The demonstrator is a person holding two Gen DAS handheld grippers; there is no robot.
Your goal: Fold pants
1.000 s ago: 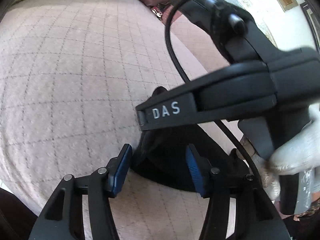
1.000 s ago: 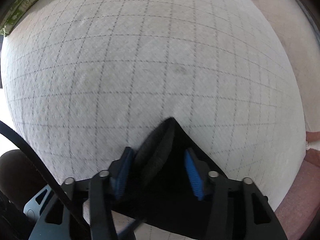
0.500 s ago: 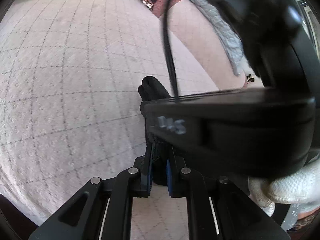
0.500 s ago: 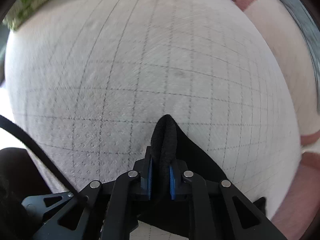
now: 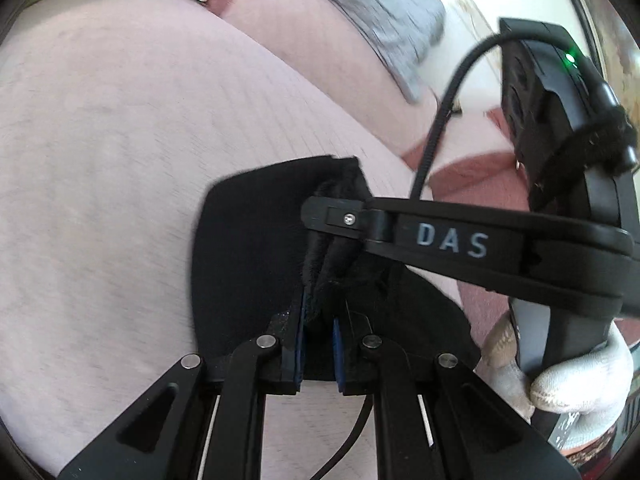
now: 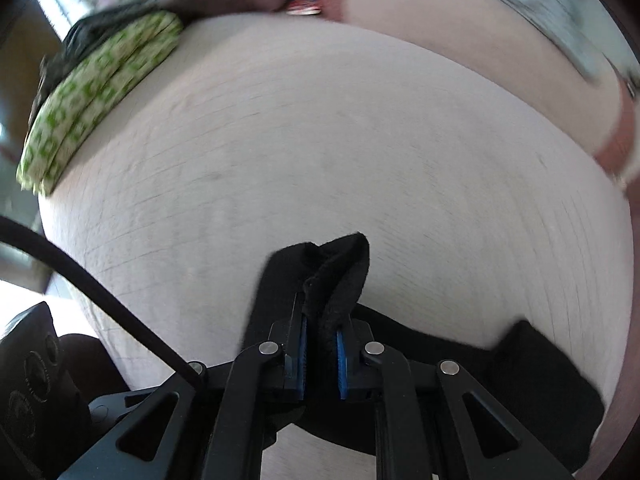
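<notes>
The black pants [image 5: 256, 248] are bunched and partly raised over a pale quilted bed [image 5: 120, 120]. In the left wrist view one flat panel of the fabric spreads out to the left of the grip. A thicker rolled edge stands up through the middle of it.

The left gripper [image 5: 318, 354] is clamped on that rolled edge. Its blue-padded fingers [image 5: 298, 344] are pressed against both sides of the fabric, with only cloth between them. The right gripper [image 6: 322, 360] is clamped on another fold of the same garment. Its blue pads [image 6: 341, 364] are drawn together on a doubled black edge that projects upward past the fingertips. In the right wrist view the rest of the fabric trails down and away to the right, under the gripper frame.

The body of the right gripper crosses the left wrist view from the right, just above the held fold. It is held by a hand in a white glove [image 5: 560, 376]. A black cable [image 5: 440, 120] loops from it.

Farther out, a green-and-white patterned cushion [image 6: 92, 100] lies at the far left edge of the bed. A grey quilted fabric [image 5: 380, 12] lies at the far right. Both are blurred.
</notes>
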